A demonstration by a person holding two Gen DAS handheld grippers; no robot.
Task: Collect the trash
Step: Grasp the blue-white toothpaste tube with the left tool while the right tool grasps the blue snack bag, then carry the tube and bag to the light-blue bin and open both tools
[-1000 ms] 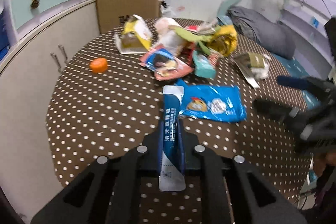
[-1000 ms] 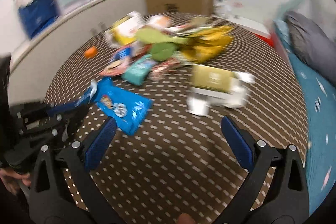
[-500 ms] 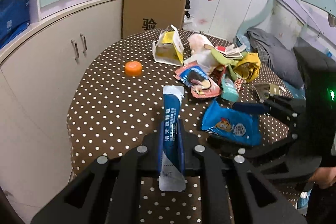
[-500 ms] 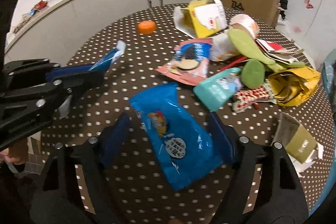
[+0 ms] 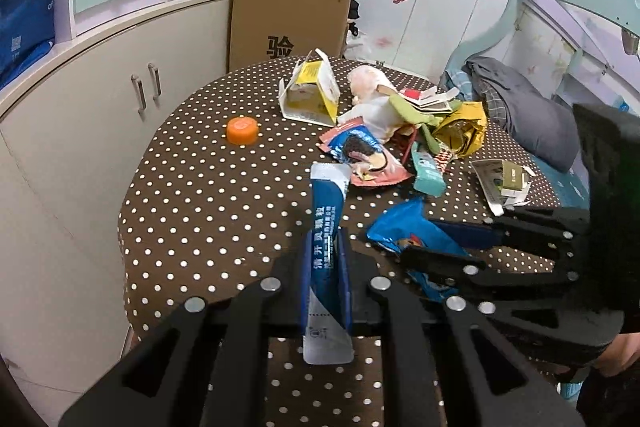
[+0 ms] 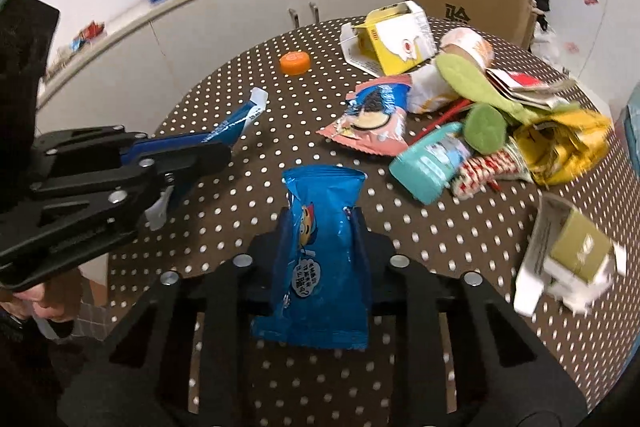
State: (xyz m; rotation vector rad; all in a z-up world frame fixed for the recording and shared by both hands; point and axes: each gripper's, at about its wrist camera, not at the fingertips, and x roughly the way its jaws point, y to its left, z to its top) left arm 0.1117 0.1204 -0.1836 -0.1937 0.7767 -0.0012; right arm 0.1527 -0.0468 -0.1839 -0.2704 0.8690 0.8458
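Note:
My left gripper [image 5: 326, 239] is shut on a narrow blue and white sachet [image 5: 325, 223], held above the near edge of the brown polka-dot table [image 5: 208, 195]. It also shows in the right wrist view [image 6: 236, 125]. My right gripper [image 6: 322, 219] is shut on a blue snack bag [image 6: 320, 251], lifted off the table; the bag shows in the left wrist view [image 5: 404, 231] between the right gripper's fingers. A heap of trash lies at the table's far side: a yellow and white carton [image 5: 310, 93], a pink wrapper [image 5: 364, 155], a teal packet [image 5: 428, 173], a yellow bag [image 5: 464, 129].
An orange cap [image 5: 242, 130] lies alone at the left of the table. A torn olive box [image 5: 504, 181] lies at the right. Cream cabinets [image 5: 100, 115] curve round the left, a cardboard box [image 5: 286, 23] stands behind, a bed [image 5: 532, 115] is at the right.
My right gripper swung left over the blue snack bag, shut on it and lifted it. My left gripper pulled back and rose with the sachet still in it.

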